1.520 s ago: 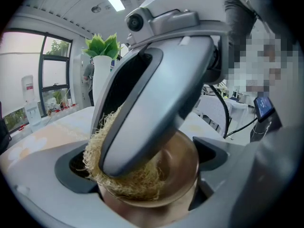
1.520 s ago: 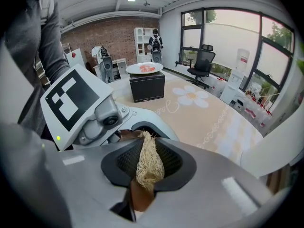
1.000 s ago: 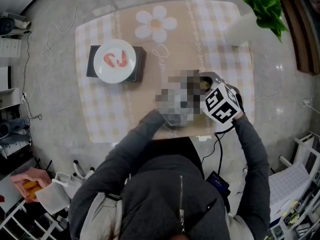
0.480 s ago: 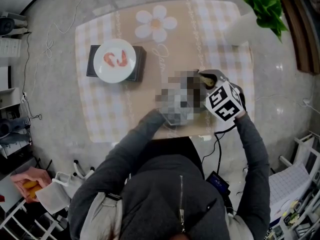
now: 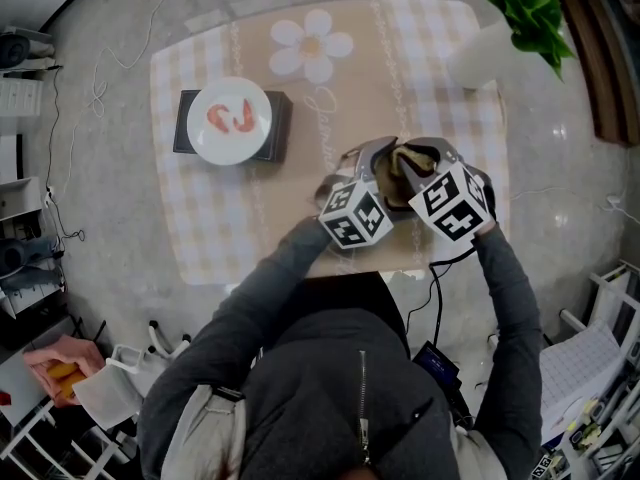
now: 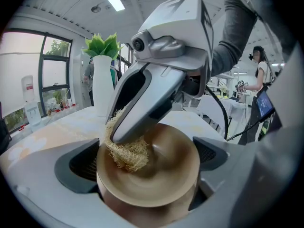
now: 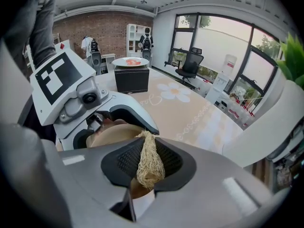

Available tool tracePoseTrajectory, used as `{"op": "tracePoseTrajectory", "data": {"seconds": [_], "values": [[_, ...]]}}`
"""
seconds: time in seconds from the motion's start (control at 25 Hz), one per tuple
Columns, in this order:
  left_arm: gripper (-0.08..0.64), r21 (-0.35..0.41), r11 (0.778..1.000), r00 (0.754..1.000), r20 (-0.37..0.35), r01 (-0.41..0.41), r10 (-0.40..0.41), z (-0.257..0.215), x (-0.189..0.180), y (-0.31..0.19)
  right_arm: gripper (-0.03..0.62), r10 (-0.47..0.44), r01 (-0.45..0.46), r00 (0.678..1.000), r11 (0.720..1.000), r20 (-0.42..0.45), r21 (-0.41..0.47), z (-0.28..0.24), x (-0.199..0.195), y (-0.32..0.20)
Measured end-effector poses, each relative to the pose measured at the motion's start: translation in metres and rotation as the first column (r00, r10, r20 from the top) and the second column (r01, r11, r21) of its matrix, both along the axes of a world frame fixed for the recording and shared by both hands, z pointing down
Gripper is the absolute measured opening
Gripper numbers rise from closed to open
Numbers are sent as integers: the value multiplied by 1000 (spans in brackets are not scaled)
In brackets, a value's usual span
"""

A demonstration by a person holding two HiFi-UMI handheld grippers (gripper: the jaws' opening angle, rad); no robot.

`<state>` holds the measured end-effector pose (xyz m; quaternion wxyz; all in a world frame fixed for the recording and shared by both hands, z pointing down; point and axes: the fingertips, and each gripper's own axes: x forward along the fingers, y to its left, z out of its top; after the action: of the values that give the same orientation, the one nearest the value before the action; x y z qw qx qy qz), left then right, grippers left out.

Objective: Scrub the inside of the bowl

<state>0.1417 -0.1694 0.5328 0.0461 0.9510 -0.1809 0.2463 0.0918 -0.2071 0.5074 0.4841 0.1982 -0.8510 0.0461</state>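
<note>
- Head view: both tools meet over the table's (image 5: 210, 248) near edge, right of its middle. Our left gripper (image 5: 368, 166) and right gripper (image 5: 415, 160) stand close together, with the brown bowl (image 5: 398, 180) between them. A plate (image 5: 230, 120) on a black box (image 5: 278, 128) sits toward the left edge, and a vase (image 5: 485, 56) stands at the far right corner.
- Left gripper view: our left jaws are clamped on the bowl's sides, its mouth tipped toward the camera. The right gripper's tip presses a straw-coloured scrubber (image 6: 126, 153) against the left of the inner wall.
- Right gripper view: these jaws are closed on the scrubber, with only a thin tuft pinched between them.
- Risk, as we judge it: a hard push could lever the tilted bowl out of the left grip, so near the edge. Dragging could also pull the thinly pinched scrubber free.
</note>
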Motion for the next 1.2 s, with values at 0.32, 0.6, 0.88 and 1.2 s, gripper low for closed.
{"op": "tracePoseTrajectory", "data": {"seconds": [0.32,0.6,0.88,1.2], "values": [[598,0,1000,1000,1,1,-1,1,0,-1,64,23,-23,1000,1000,-9,0,0,9,-1],[598,-1,1000,1000,0,1,-1,0,-1,0,64,27,-27,999,1000,-18,-3,0,14,3],[598,1,1000,1000,1,2,-2,1,0,-1,64,41,-41,999,999,-33,4,1,20,8],[598,3,1000,1000,3,4,-4,1,0,-1,64,48,-48,997,999,-52,13,0,26,17]]}}
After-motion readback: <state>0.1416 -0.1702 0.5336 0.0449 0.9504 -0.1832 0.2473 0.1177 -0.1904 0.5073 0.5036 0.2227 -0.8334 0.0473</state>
